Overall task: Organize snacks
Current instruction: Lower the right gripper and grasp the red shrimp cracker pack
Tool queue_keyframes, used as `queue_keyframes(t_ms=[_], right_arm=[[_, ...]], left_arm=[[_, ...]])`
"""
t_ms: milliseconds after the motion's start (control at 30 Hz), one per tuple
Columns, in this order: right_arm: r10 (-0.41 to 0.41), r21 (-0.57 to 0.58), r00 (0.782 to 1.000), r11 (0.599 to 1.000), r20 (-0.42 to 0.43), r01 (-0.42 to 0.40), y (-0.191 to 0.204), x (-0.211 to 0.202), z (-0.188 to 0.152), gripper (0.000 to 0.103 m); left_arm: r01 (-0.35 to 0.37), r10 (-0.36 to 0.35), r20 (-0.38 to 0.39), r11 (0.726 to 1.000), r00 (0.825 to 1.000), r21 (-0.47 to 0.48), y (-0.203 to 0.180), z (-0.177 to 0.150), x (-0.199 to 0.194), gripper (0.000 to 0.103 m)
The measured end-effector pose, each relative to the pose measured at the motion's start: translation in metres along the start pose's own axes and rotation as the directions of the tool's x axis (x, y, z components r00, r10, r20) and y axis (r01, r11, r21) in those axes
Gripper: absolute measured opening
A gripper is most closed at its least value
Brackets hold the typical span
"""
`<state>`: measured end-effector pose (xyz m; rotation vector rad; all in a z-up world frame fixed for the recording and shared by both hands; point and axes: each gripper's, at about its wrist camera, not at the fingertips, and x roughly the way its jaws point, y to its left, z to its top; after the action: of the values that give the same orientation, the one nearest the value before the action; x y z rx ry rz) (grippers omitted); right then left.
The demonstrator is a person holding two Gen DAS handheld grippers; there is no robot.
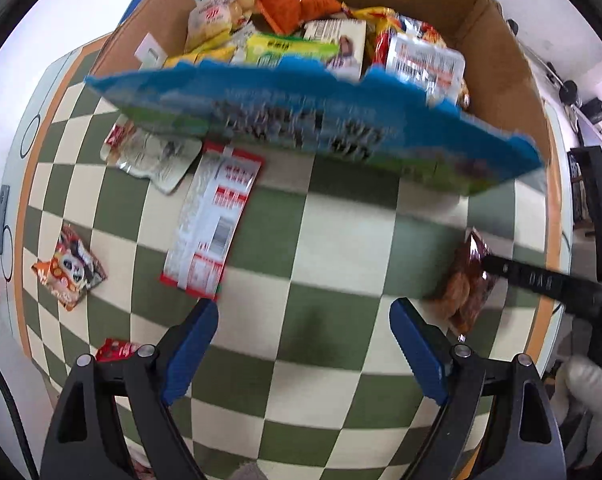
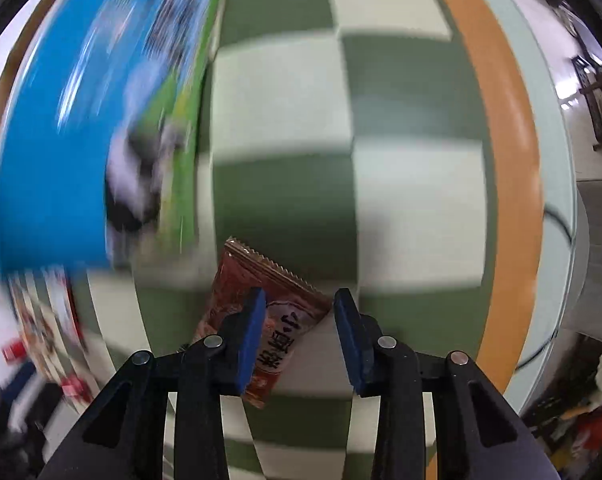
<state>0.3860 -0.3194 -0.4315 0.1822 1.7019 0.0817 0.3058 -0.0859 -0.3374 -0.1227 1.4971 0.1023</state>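
A brown snack packet [image 2: 289, 332] lies on the checked tablecloth [image 2: 285, 128]. My right gripper [image 2: 299, 300] stands over it with its jaws narrow. The left pad crosses the packet's middle and the right pad meets its corner, and I see no squeeze. In the left wrist view the same brown packet [image 1: 467, 280] sits at the right under a black finger [image 1: 537, 279] of the right gripper. My left gripper [image 1: 303, 312] hangs open above bare cloth, holding nothing. A big blue bag [image 1: 301, 120], blurred, stretches across the near side of the cardboard box [image 1: 513, 52] of snacks.
On the cloth at left lie a red-and-white packet [image 1: 213, 224], a silver pouch [image 1: 153, 156], an orange panda packet [image 1: 69, 268] and a red packet [image 1: 115, 350]. A white-gloved hand [image 1: 593, 380] shows at the right edge. The blue bag [image 2: 53, 140] fills the right view's left side.
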Motion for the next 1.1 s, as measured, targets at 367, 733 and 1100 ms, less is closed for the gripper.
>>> queue_keyframes(t_ms=[367, 733, 1100], right_arm=[[0.122, 0.274, 0.993, 0.955, -0.007, -0.115, 0.000, -0.002, -0.058, 0.078], [-0.121, 0.225, 0.993, 0.967, 0.004, 0.117, 0.066, 0.024, -0.065, 0.062], [-0.010, -0.024, 0.999, 1.000, 0.033, 0.011, 0.173, 0.015, -0.091, 0.062]], left_arm=[[-0.016, 0.016, -0.023, 1.000, 1.000, 0.010, 0.049, -0.014, 0.003, 0.088], [-0.076, 0.076, -0.017, 0.997, 0.997, 0.003, 0.132, 0.001, 0.011, 0.088], [-0.198, 0.197, 0.018, 0.975, 0.980, 0.102, 0.183, 0.009, 0.007, 0.088]])
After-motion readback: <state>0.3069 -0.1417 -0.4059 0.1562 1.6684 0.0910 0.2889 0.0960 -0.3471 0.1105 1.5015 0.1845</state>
